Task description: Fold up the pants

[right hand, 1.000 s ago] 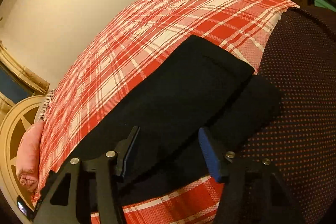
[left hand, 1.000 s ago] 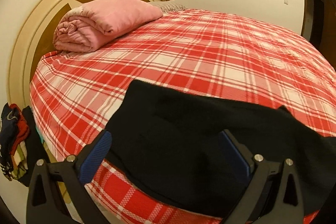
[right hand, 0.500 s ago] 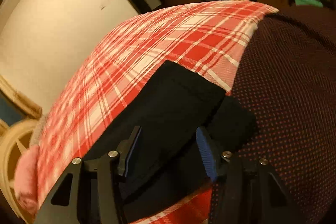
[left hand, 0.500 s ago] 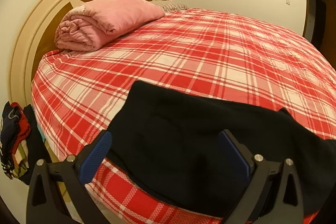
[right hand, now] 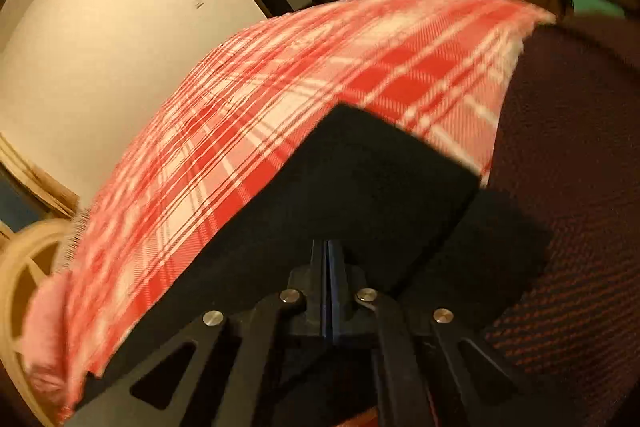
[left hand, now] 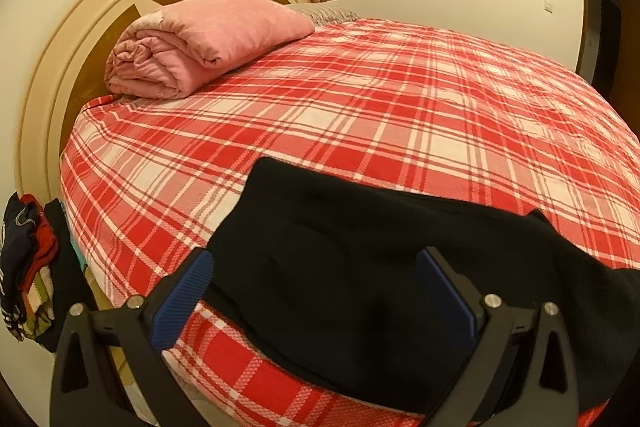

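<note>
With the right tool [right hand: 328, 267] pinching closed on the black pants [left hand: 360, 267] and the left tool [left hand: 316, 291] gaping empty, lifting evenly matters.

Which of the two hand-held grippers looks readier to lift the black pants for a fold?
Right, probably. The right hand-held gripper is shut at the black pants edge, seemingly pinching it. The left hand-held gripper is open over the pants, gripping nothing.
</note>
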Demonstrator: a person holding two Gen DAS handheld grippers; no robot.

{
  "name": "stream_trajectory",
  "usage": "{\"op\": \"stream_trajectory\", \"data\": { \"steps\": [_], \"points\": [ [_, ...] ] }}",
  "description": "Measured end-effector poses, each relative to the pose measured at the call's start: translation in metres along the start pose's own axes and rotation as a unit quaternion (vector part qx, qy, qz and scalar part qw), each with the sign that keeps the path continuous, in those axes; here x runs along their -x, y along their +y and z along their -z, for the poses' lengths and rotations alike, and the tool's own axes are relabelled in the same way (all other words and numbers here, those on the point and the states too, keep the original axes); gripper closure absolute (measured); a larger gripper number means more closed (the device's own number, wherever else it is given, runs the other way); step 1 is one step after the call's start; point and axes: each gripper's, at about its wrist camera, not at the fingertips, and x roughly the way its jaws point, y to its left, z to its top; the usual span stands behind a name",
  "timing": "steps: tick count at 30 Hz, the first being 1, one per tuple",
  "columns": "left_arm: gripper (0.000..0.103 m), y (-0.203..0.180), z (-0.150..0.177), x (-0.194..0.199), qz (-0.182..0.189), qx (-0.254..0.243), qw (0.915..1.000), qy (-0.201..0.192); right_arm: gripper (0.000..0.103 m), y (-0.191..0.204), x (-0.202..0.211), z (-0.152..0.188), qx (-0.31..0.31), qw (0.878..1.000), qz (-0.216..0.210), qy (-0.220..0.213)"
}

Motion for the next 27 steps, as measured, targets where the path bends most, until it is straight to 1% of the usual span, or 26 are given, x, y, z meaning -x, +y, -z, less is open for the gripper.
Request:
{"op": "stream_trajectory", "data": {
  "steps": [2,5,6,7,8,10,12,14,15,16,17,18,19,20,21,23,25,27],
  "points": [
    [0.0,0.001,0.0,0.001,-0.001,0.001,1.0,-0.001,0.102,0.001,0.006,0.001,0.01,1.0,-0.009,-0.008],
    [0.0,0.001,-0.001,0.002,-0.002,0.0,1.0,-0.003,0.102,0.004,0.026,-0.001,0.024,0.999,-0.034,-0.019],
    [0.0,0.001,-0.002,0.002,-0.002,0.0,1.0,-0.002,0.102,0.003,0.03,-0.002,0.024,0.999,-0.035,-0.022],
    [0.0,0.0,-0.002,0.002,0.0,0.0,1.0,-0.003,0.102,0.0,0.037,-0.004,0.014,0.999,-0.046,-0.022],
    [0.0,-0.001,-0.002,0.003,0.002,0.001,1.0,-0.004,0.102,-0.004,0.041,-0.004,-0.001,0.998,-0.061,-0.017],
    [0.0,-0.003,-0.001,0.004,0.007,0.002,1.0,-0.004,0.102,-0.009,0.046,0.002,-0.028,0.997,-0.072,-0.002],
    [0.0,-0.006,0.0,0.004,0.012,-0.003,0.9999,-0.002,0.101,-0.01,0.042,0.011,-0.042,0.996,-0.074,0.023],
    [0.0,-0.01,0.001,0.004,0.014,-0.011,0.9998,-0.001,0.1,-0.011,0.036,0.02,-0.047,0.996,-0.064,0.04],
    [0.0,-0.011,0.001,0.005,0.016,-0.014,0.9998,-0.001,0.094,-0.01,0.03,0.025,-0.049,0.996,-0.054,0.052],
    [0.0,-0.012,0.001,0.005,0.017,-0.016,0.9997,-0.002,0.09,-0.01,0.026,0.028,-0.051,0.996,-0.048,0.058],
    [0.0,-0.011,0.001,0.006,0.017,-0.017,0.9997,-0.003,0.083,-0.008,0.022,0.031,-0.052,0.995,-0.058,0.057],
    [0.0,-0.011,0.001,0.006,0.017,-0.017,0.9997,-0.004,0.068,-0.002,0.021,0.033,-0.045,0.996,-0.061,0.053],
    [0.0,-0.009,0.001,0.006,0.015,-0.017,0.9997,-0.005,0.058,0.003,0.02,0.034,-0.042,0.995,-0.072,0.05],
    [0.0,-0.006,0.0,0.006,0.013,-0.015,0.9998,-0.005,0.042,0.008,0.02,0.034,-0.039,0.994,-0.085,0.049],
    [0.0,-0.004,0.0,0.005,0.011,-0.012,0.9999,-0.004,0.039,0.013,0.019,0.035,-0.039,0.995,-0.081,0.047],
    [0.0,0.002,0.0,0.002,0.008,-0.004,1.0,-0.001,0.039,0.018,0.02,0.037,-0.038,0.996,-0.069,0.039],
    [0.0,0.006,0.001,0.0,0.007,0.003,1.0,0.002,0.043,0.021,0.017,0.042,-0.031,0.999,-0.027,0.034],
    [0.0,0.01,0.002,-0.003,0.005,0.008,0.9999,0.006,0.044,0.022,0.011,0.047,-0.024,0.999,-0.018,0.045]
  ]
}}
